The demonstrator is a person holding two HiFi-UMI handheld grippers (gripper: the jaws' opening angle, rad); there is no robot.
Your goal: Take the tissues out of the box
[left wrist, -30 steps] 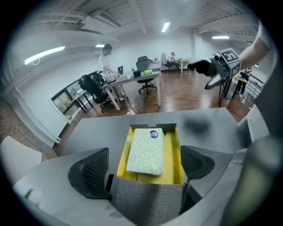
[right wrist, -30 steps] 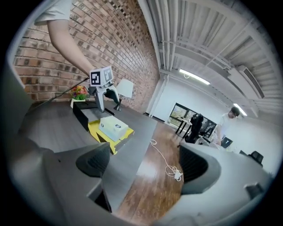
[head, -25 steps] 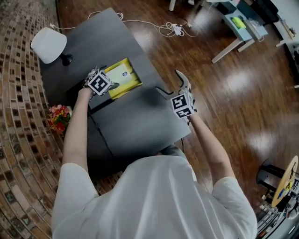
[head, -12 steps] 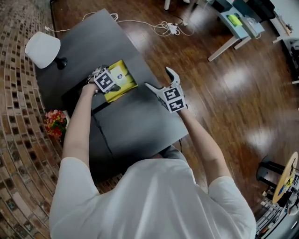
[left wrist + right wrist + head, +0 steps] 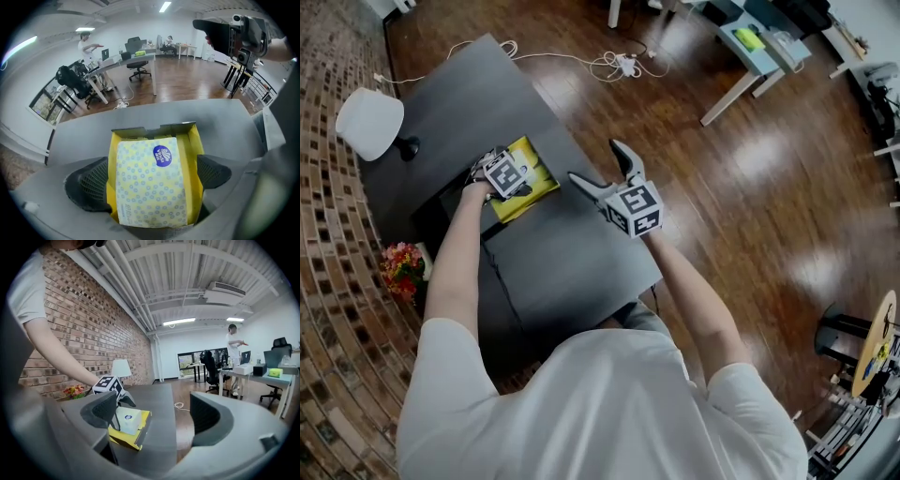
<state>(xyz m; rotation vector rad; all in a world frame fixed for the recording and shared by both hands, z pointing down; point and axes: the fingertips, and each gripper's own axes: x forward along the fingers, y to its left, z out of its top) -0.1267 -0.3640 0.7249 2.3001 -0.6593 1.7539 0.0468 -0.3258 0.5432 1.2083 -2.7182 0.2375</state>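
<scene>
A yellow box (image 5: 195,154) lies flat on the dark table (image 5: 553,253) with its far flap open. A pale dotted tissue pack (image 5: 150,187) with a blue round label fills it. My left gripper (image 5: 152,164) straddles the box, one finger along each long side, and its jaws are opening to full width; the pads do not press on the box. In the head view the box (image 5: 536,180) shows just right of the left gripper's marker cube. My right gripper (image 5: 595,161) hangs open above the table to the right of the box, nothing between its fingers (image 5: 101,411).
A white lamp (image 5: 370,122) stands at the table's far left corner, and flowers (image 5: 398,267) sit by the brick wall. A white cable (image 5: 609,66) lies on the wood floor beyond the table. Desks and chairs stand further off.
My right gripper has moved left from the table's right edge toward the box. The left gripper has stayed at the box.
</scene>
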